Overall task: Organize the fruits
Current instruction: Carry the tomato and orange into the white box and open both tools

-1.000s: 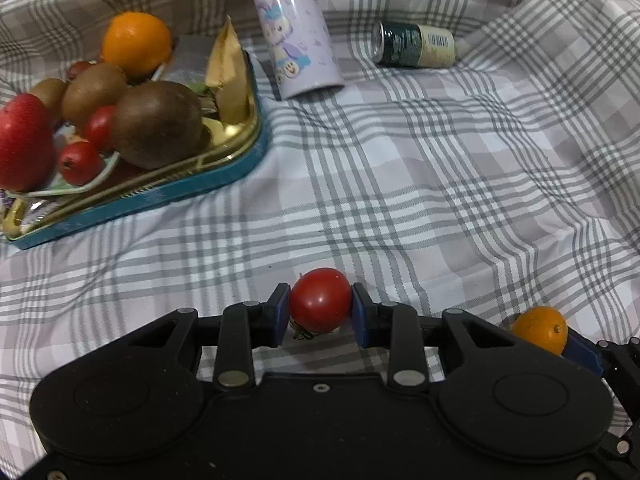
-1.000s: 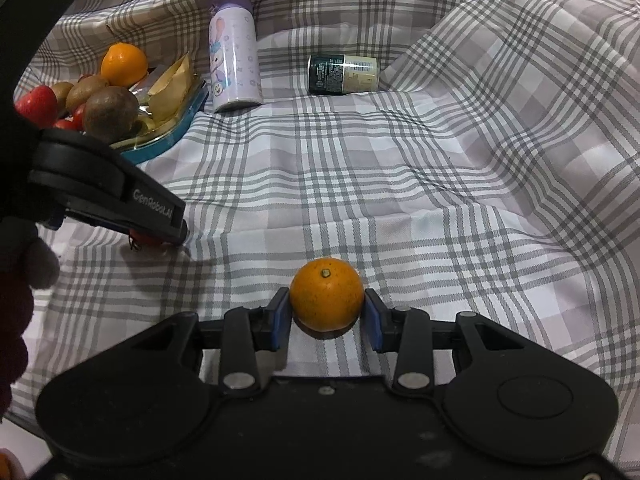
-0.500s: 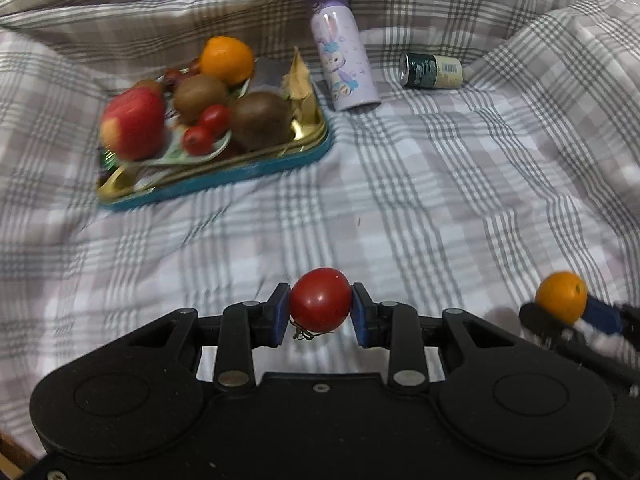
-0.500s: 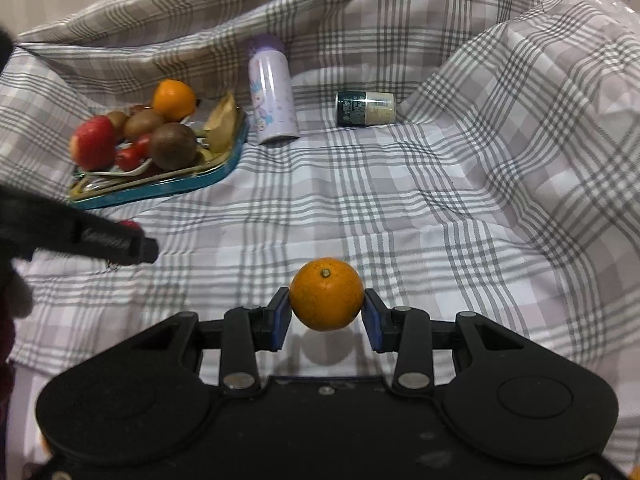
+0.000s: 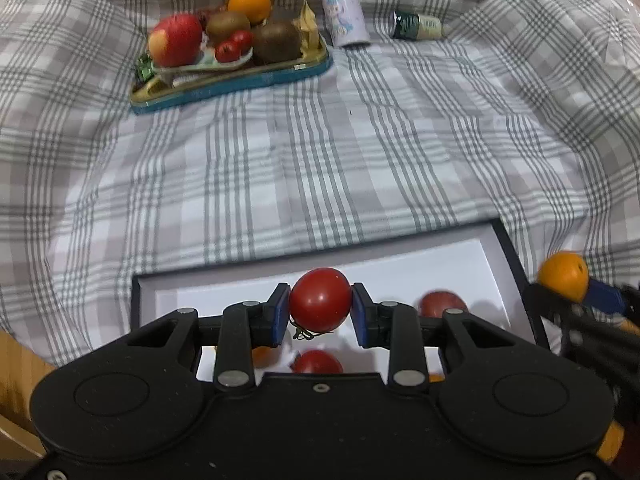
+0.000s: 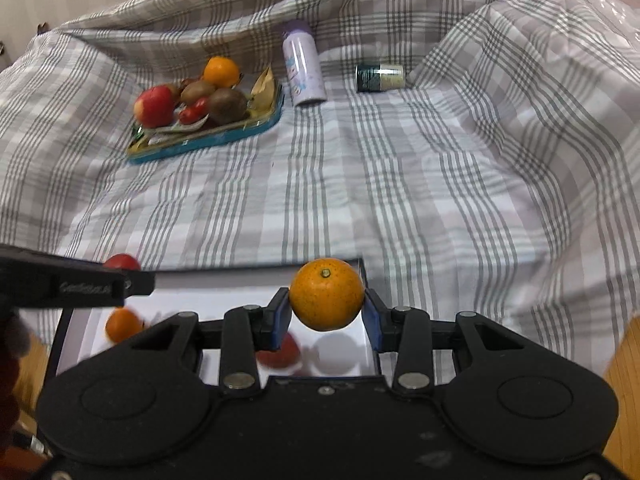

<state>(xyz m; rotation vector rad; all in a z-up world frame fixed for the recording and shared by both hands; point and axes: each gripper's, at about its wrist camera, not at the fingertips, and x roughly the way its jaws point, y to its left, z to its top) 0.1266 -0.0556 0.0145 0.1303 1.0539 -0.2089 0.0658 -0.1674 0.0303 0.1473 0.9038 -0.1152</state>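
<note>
Right gripper (image 6: 326,310) clamping an orange (image 6: 327,294) above a dark-rimmed white box (image 6: 224,298) holding an orange fruit and a red one. At left, the left gripper (image 6: 120,276) with a tomato (image 6: 122,262). Beyond, on checked cloth (image 6: 400,184), a fruit tray (image 6: 224,138), bottle (image 6: 303,66) and can (image 6: 380,77).

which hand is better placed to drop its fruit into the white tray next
Left, probably. The left tool grips the red tomato over the middle of the black-rimmed white tray. The right tool grips the small orange at the tray's right edge, so its drop is tighter.
</note>
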